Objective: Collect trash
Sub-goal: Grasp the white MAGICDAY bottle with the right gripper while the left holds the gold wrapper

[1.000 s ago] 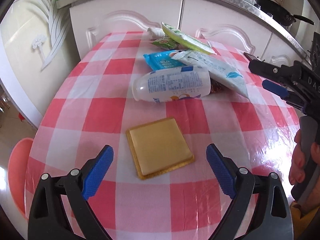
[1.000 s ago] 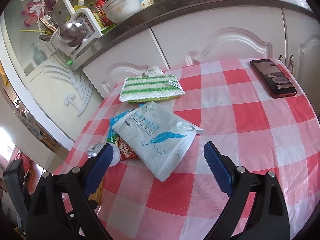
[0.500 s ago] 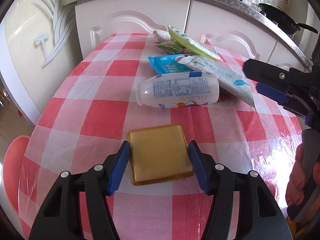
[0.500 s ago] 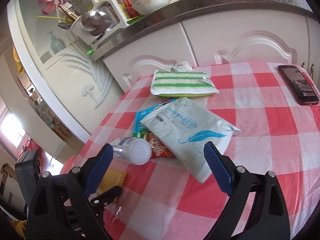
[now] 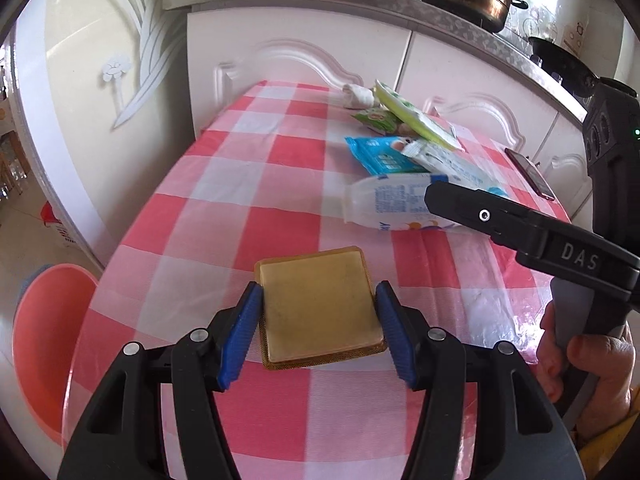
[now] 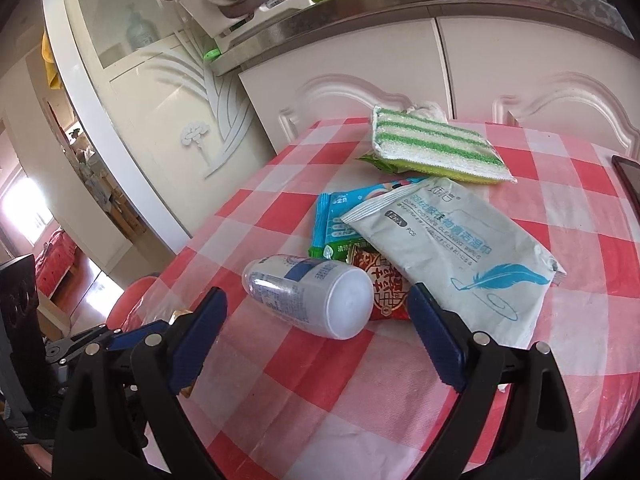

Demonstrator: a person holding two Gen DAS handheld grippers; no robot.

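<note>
Nearest us, our left tongs [image 5: 318, 332] grip a flat square yellow-brown sachet [image 5: 320, 310] by its two side edges, low over the red-and-white checked surface [image 5: 240, 220]. It looks light, thin and slightly pliable, so the edges suit a pinch. Just beyond the sachet, our right tongs [image 6: 316, 344] gape wide, empty, either side of a white plastic bottle [image 6: 308, 300] lying on its side; it looks light, smooth and likely to roll. Beyond the bottle lie crinkly wrappers.
</note>
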